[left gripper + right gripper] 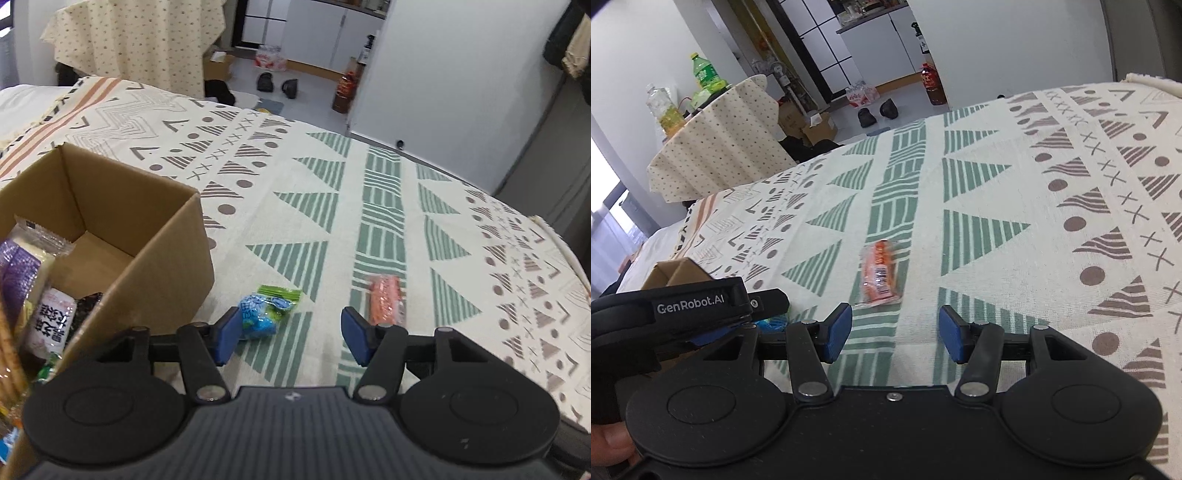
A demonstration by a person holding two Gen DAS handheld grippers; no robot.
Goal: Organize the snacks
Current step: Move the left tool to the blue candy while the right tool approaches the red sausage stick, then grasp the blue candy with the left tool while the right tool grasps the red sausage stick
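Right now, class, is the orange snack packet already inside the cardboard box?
No, the orange snack packet lies flat on the patterned cloth, out in the open ahead of the right gripper, while the cardboard box sits apart.

"GenRobot.AI" — printed in white on the left gripper.

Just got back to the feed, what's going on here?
A person is sorting snacks into a cardboard box that already holds several packets. Two remain on the patterned cloth: a blue-green packet just off the open left gripper, by its left finger, and an orange packet ahead of the open right gripper. Neither is gripped yet.
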